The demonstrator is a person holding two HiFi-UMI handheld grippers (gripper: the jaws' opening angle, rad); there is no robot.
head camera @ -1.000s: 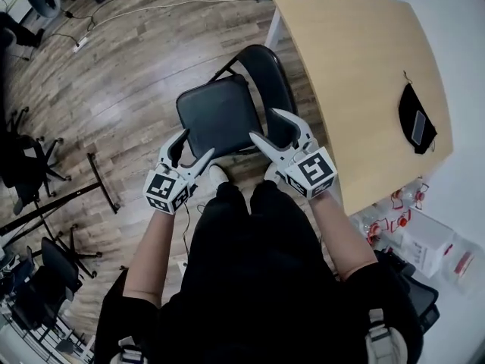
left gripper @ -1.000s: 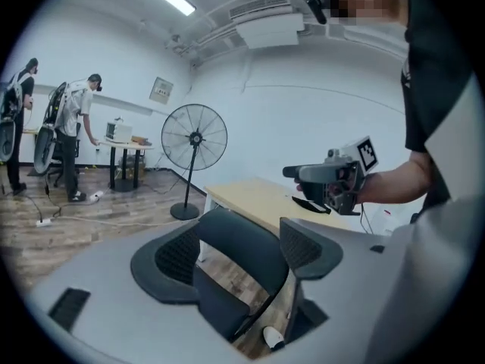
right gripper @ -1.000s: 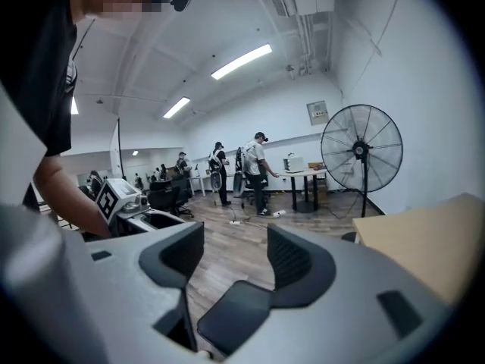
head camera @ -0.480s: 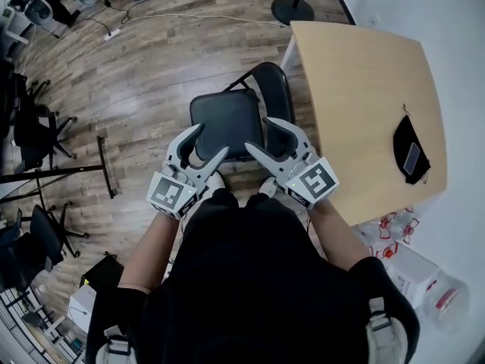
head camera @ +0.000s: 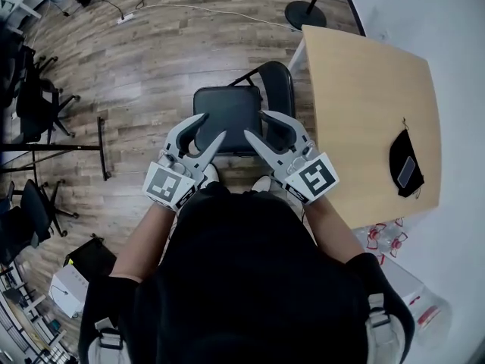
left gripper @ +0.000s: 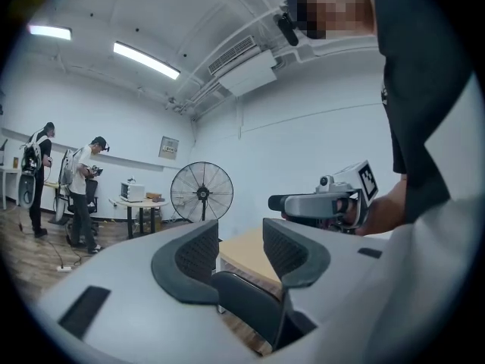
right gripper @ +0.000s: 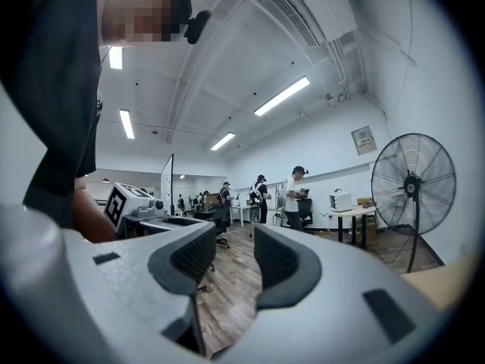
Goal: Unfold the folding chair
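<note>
- Wood-plank floor (head camera: 144, 67), open office, seen from above.
- Left gripper (head camera: 213, 126) and right gripper (head camera: 256, 124) held level, jaws half apart and closing on nothing.
- Folding chair (head camera: 227, 111) stands unfolded beneath them, beside a wooden table (head camera: 364, 105).

- Wood plank floor (head camera: 151, 67) ran across the room.
- A pale wooden table (head camera: 364, 97) stood near a white wall (left gripper: 303, 127).
- Strip lights (left gripper: 146, 60) glowed above a pedestal fan (left gripper: 201, 192).

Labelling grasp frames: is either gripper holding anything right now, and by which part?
Nothing is held. The left gripper and right gripper hover above the folding chair, jaws closing on empty air, with nothing between them.
</note>
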